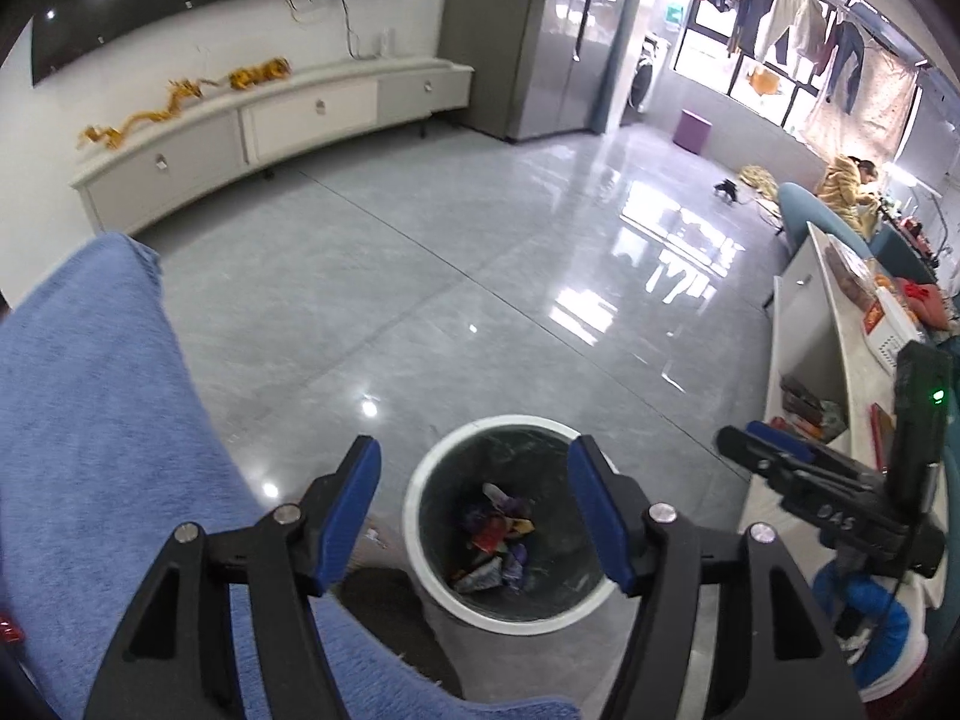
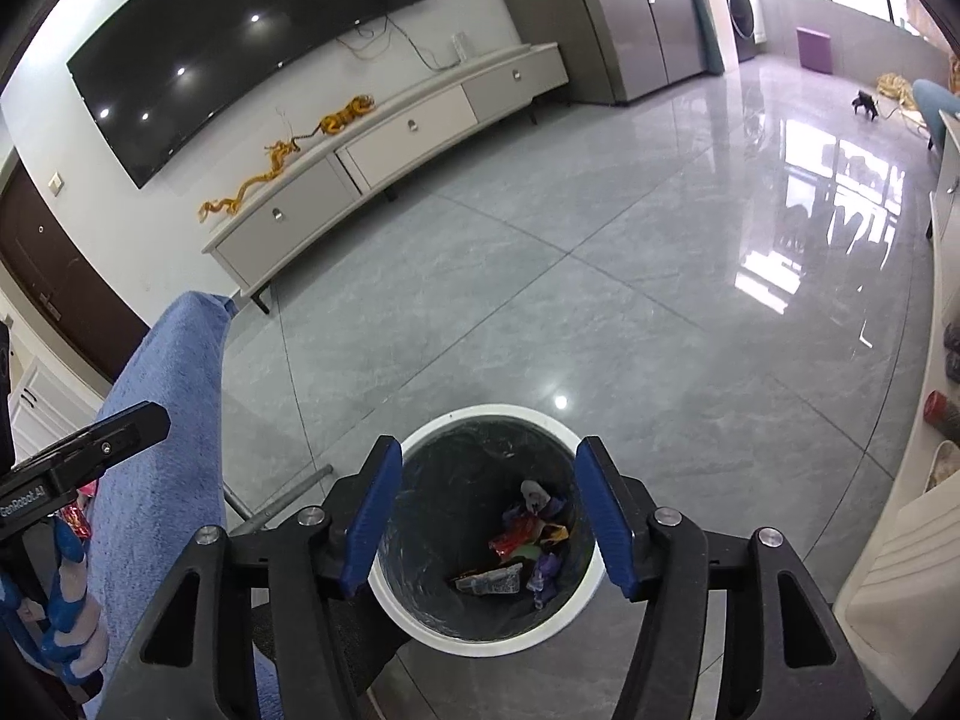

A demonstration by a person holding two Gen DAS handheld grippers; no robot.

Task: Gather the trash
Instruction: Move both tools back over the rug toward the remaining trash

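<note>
A round trash bin with a white rim [image 1: 414, 516] [image 2: 480, 647] and a dark liner stands on the grey floor. Several crumpled wrappers [image 1: 498, 540] [image 2: 522, 552] lie at its bottom. My left gripper [image 1: 474, 510] is open and empty, its blue pads straddling the bin from above. My right gripper [image 2: 487, 516] is open and empty, also above the bin. The right gripper shows at the right of the left wrist view [image 1: 840, 492]. The left gripper's finger shows at the left of the right wrist view [image 2: 90, 450].
A chair draped with a blue towel [image 1: 90, 420] [image 2: 162, 450] is at the left, next to the bin. A white table [image 1: 840, 360] with clutter is at the right. A long white TV cabinet [image 2: 390, 138] lines the far wall. A person [image 1: 852, 180] sits far right.
</note>
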